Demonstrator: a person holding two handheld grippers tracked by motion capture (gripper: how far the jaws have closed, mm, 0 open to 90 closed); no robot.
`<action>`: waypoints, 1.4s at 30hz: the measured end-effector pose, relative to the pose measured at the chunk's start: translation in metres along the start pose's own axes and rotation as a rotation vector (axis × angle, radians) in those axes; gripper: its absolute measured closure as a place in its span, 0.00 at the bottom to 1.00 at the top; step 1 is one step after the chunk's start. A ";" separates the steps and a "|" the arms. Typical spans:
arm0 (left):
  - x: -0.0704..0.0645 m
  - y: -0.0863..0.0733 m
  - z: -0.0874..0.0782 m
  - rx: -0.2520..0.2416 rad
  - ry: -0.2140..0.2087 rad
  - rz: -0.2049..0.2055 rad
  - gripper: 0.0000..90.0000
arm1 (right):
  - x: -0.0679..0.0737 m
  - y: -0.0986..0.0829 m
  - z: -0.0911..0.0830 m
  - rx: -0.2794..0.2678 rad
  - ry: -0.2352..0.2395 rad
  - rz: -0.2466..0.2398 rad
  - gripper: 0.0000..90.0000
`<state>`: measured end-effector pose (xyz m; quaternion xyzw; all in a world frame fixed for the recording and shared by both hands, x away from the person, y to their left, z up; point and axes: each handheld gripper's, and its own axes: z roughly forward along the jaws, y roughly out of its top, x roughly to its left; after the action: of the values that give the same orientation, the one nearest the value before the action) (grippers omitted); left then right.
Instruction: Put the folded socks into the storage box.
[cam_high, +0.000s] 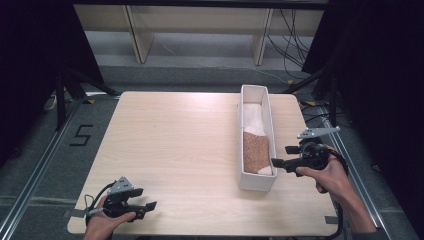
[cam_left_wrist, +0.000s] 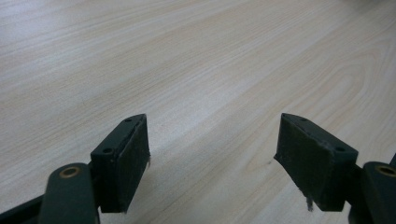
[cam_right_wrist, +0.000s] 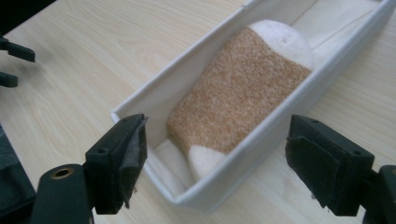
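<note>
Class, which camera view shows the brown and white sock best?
The right gripper view: the sock lies close and large inside the white bin. The high view shows it small. The left gripper view shows bare table.

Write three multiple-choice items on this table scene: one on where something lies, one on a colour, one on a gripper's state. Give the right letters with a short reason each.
1. Where does the brown and white sock lie?
A. Inside the long white tray
B. On the bare table beside the tray
C. Between the left jaws

2. What colour is the sock's middle part?
A. Blue
B. Brown
C. Black

3. How do the jaws of the right hand-held gripper stand?
A. Shut on the sock
B. Shut on the tray's wall
C. Open, holding nothing

Answers:
1. A: the high view and the right gripper view both show the sock lying within the tray's walls.
2. B: the right gripper view shows a speckled brown band between white ends.
3. C: its two jaws stand wide apart near the tray's near end, with nothing clamped between them.
</note>
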<state>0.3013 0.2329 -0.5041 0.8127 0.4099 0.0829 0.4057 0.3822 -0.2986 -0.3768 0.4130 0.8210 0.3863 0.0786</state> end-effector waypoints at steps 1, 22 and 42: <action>0.000 0.000 0.000 0.003 -0.002 -0.001 0.27 | -0.001 -0.002 -0.003 0.008 -0.008 -0.008 0.23; 0.002 -0.001 0.001 0.005 0.010 -0.001 0.27 | -0.009 -0.059 -0.016 -0.031 -0.023 0.044 0.21; 0.002 -0.001 0.001 0.007 0.009 0.005 0.26 | -0.008 -0.109 0.007 0.056 -0.036 0.102 0.21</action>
<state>0.3023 0.2336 -0.5062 0.8149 0.4100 0.0860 0.4007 0.3233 -0.3396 -0.4594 0.4632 0.8079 0.3590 0.0620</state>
